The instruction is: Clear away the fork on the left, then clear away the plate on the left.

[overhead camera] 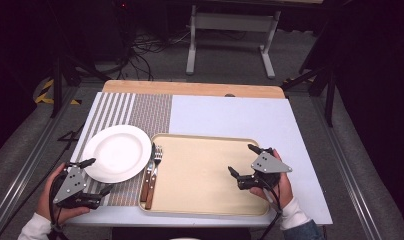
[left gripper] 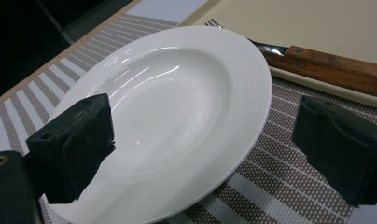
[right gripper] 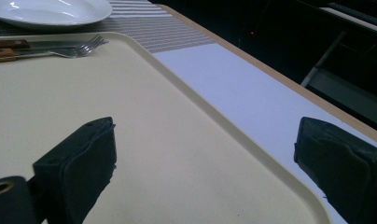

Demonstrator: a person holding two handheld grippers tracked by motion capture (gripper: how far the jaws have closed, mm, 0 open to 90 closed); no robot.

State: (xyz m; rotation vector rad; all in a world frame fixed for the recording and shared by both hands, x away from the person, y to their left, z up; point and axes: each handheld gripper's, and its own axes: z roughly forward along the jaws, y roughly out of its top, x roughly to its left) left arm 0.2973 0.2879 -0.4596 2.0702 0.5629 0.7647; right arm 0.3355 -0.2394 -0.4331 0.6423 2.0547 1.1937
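A white plate (overhead camera: 116, 152) rests on the striped placemat (overhead camera: 140, 112), just left of a beige tray (overhead camera: 205, 172). A fork (overhead camera: 157, 159) and a knife (overhead camera: 147, 176) with wooden handles lie along the tray's left edge. My left gripper (overhead camera: 96, 175) is open at the plate's near left rim; in the left gripper view the plate (left gripper: 177, 112) sits between the jaws, one jaw over its rim. My right gripper (overhead camera: 246, 161) is open over the tray's right part, holding nothing. The right gripper view shows the tray (right gripper: 144, 140), the fork (right gripper: 79, 49) and the plate (right gripper: 51, 11) farther off.
A pale sheet (overhead camera: 240, 117) covers the table's right part, with a wooden edge (overhead camera: 190, 89) at the back. Beyond the table stand a white frame (overhead camera: 230, 35), cables on the floor and dark stands. The tray's middle is bare.
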